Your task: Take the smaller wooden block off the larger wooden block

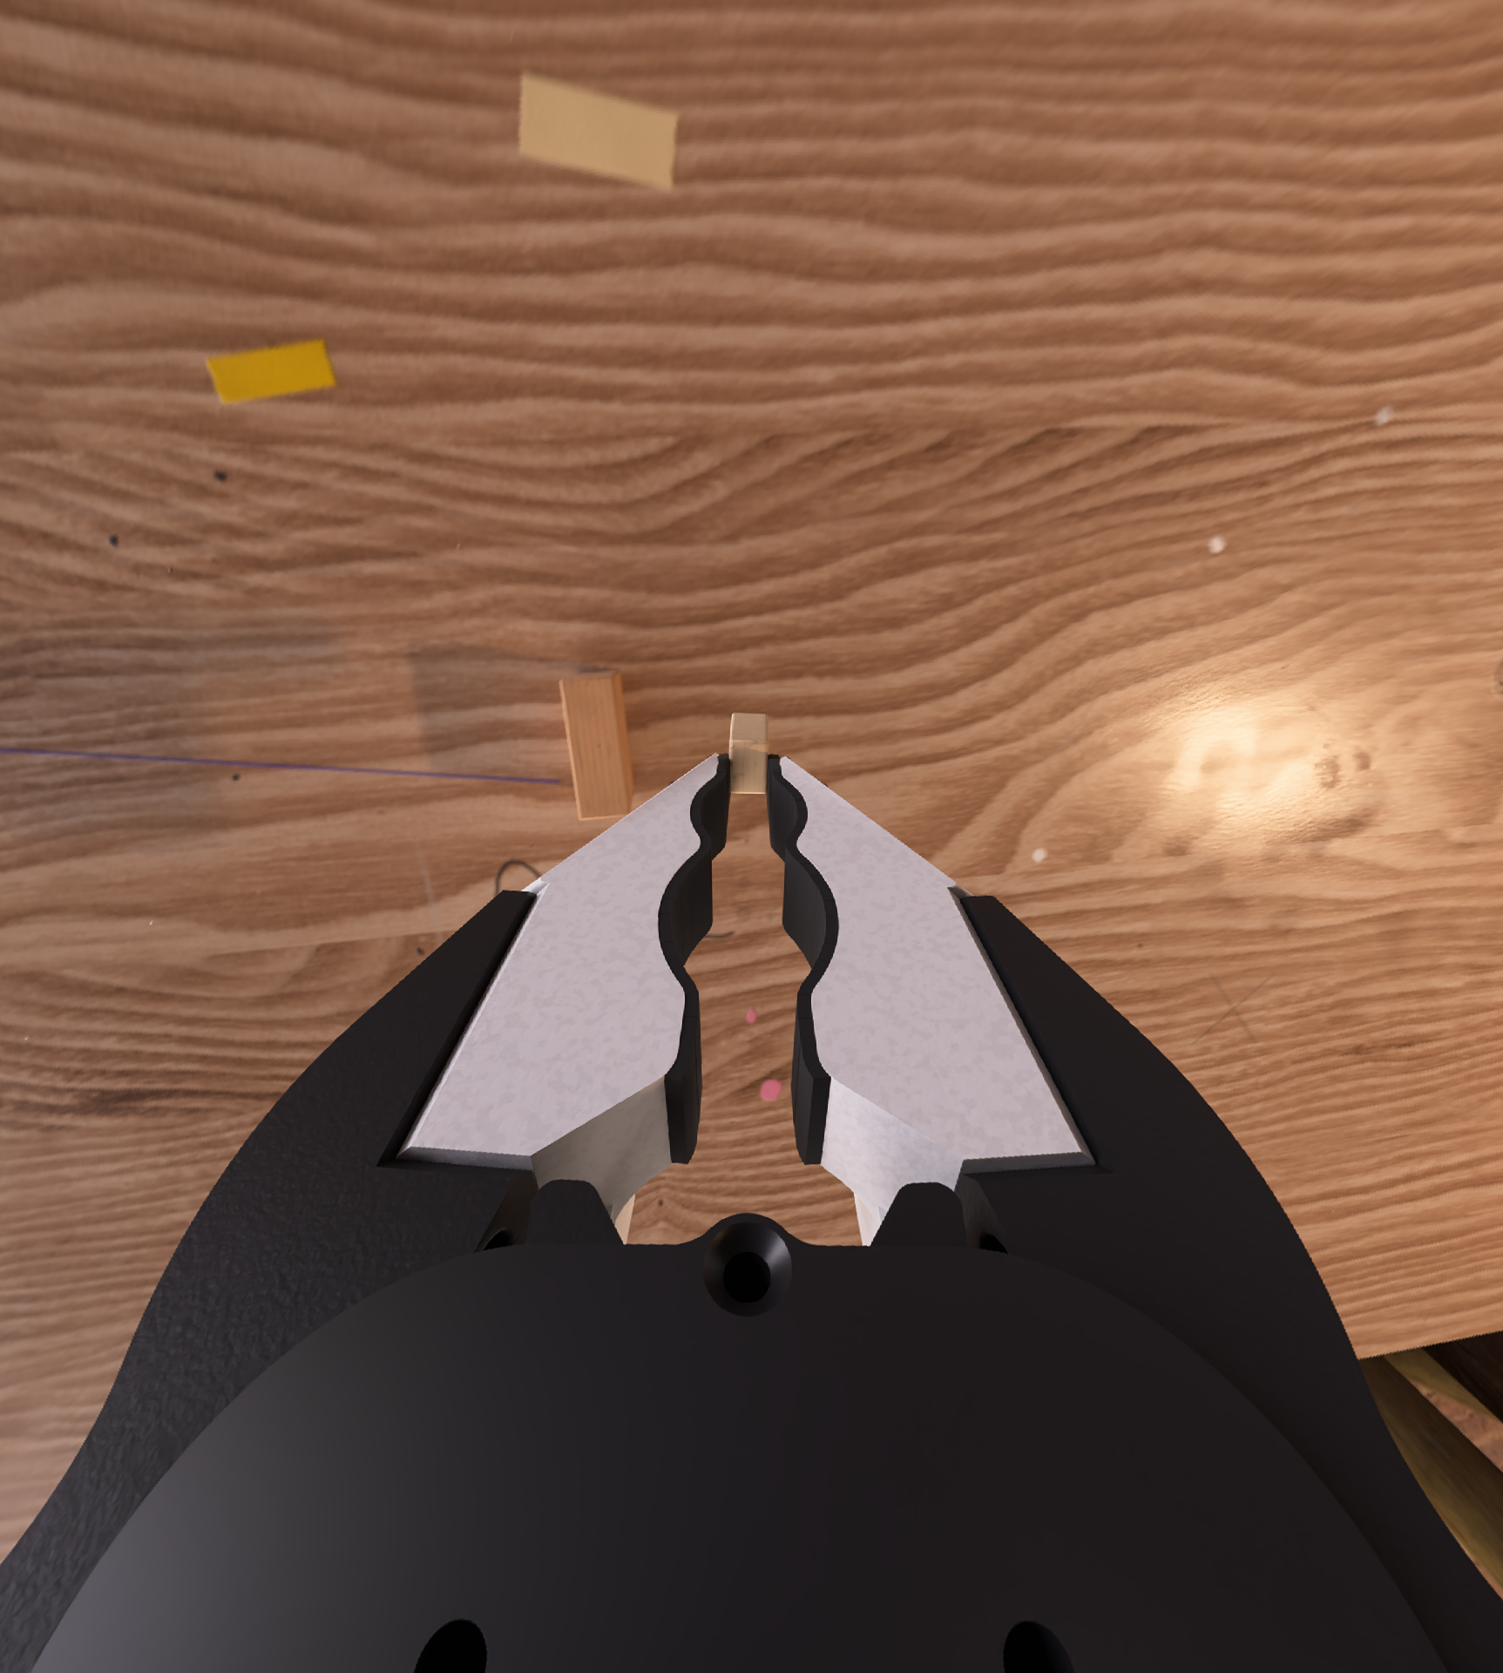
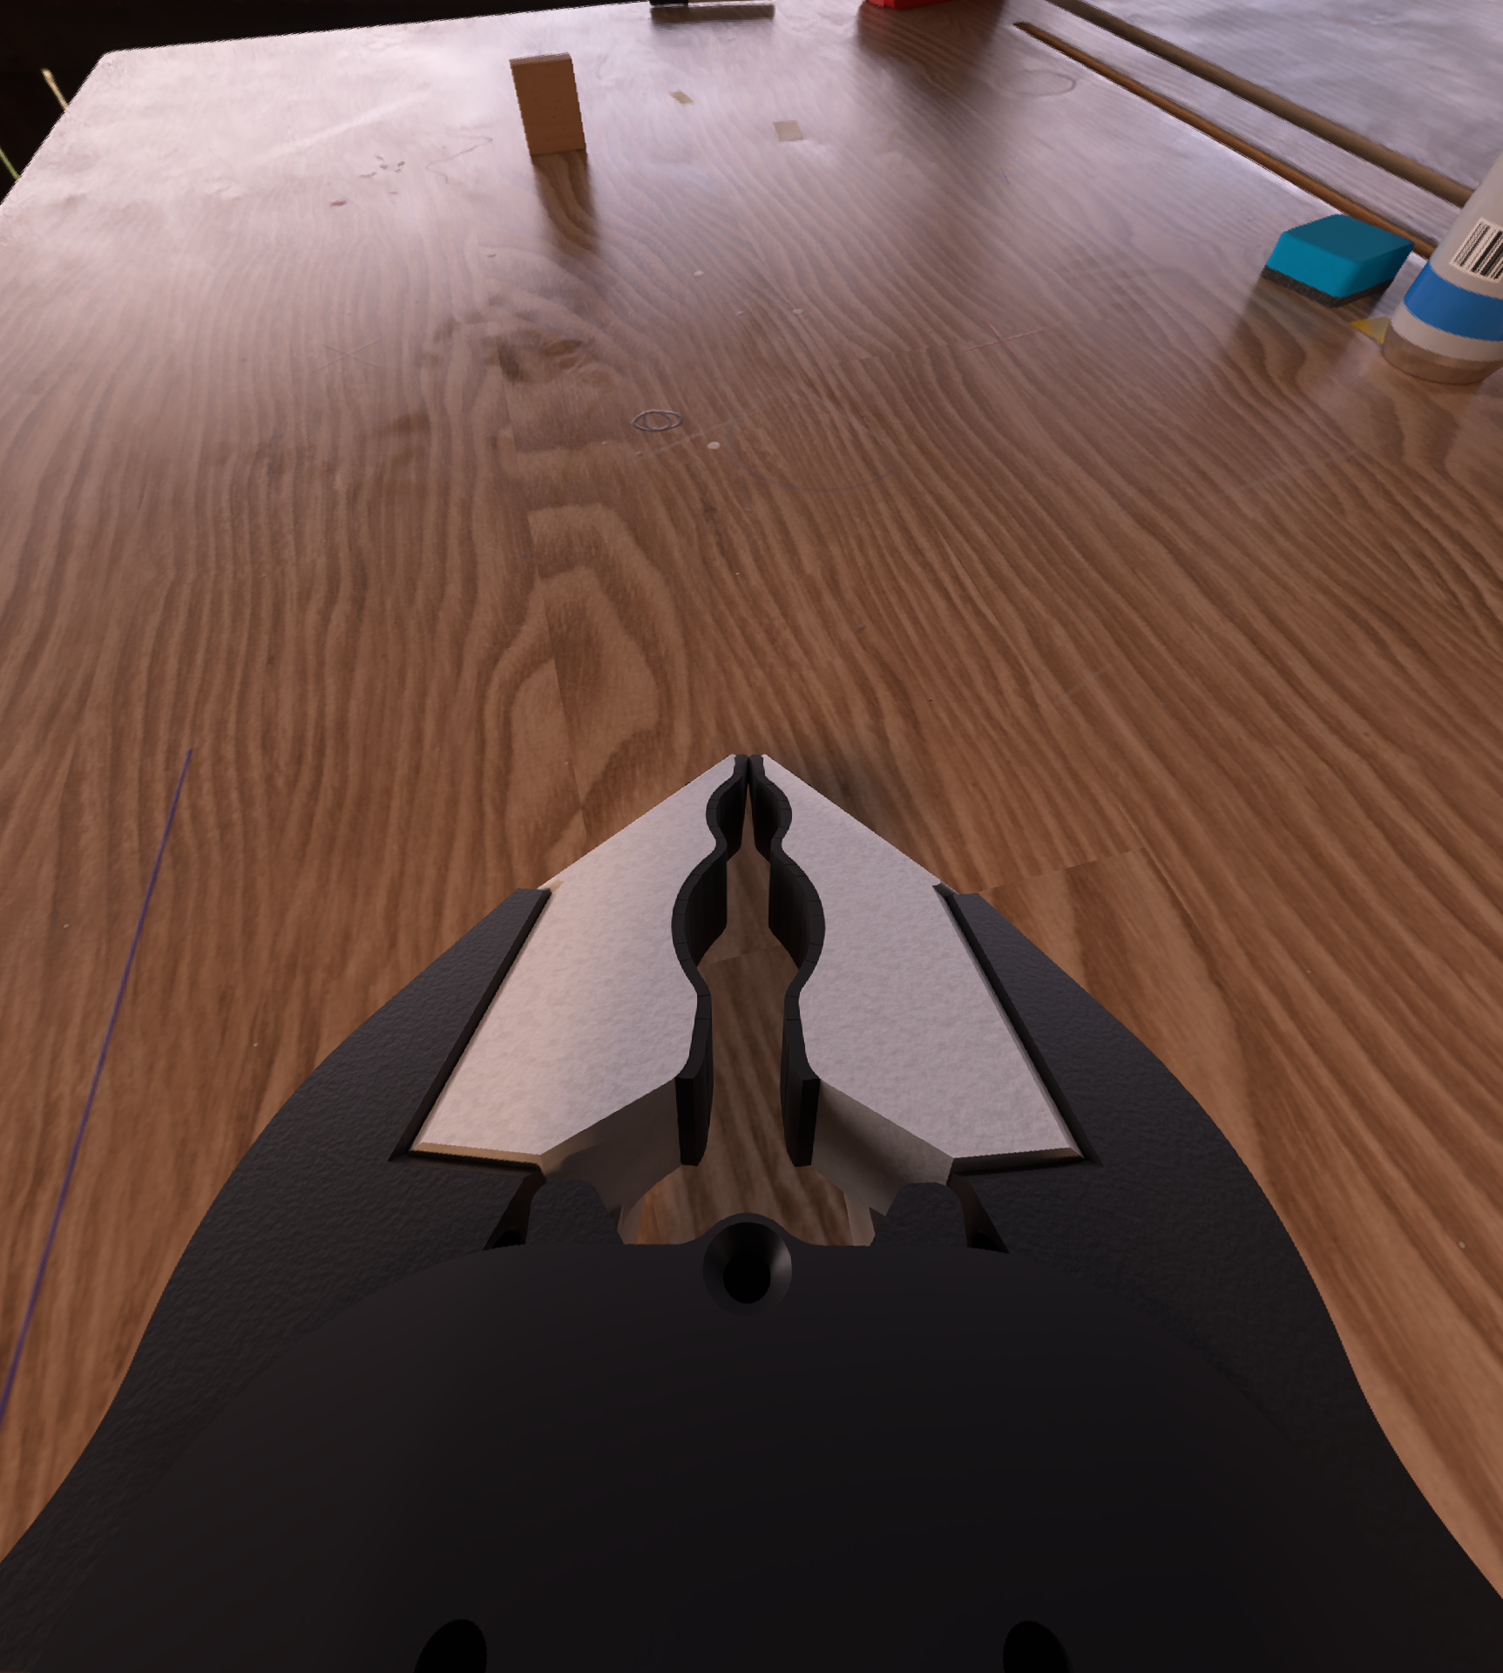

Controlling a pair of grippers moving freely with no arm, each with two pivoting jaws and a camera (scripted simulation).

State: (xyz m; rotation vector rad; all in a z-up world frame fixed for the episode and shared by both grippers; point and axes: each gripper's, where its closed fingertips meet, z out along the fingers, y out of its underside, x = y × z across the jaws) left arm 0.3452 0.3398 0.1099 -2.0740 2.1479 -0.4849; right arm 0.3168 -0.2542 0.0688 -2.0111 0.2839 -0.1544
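In the left wrist view my left gripper [image 1: 748, 769] points down at the table and is shut on the smaller pale wooden block [image 1: 748, 744], which sticks out past the fingertips, above the tabletop. The larger wooden block [image 1: 595, 744] stands just left of the fingertips, apart from the small block. In the right wrist view my right gripper [image 2: 746, 760] is shut and empty, low over the table. The larger wooden block [image 2: 548, 104] stands upright far ahead of it, with nothing on top. The small block and the left gripper do not show there.
A yellow tape strip [image 1: 270, 369] and a tan tape patch [image 1: 597, 131] lie on the wooden table [image 1: 1001, 453]. The table edge [image 1: 1453, 1340] is at lower right. A teal eraser [image 2: 1336, 258] and a white bottle with a blue band [image 2: 1494, 235] stand at the right.
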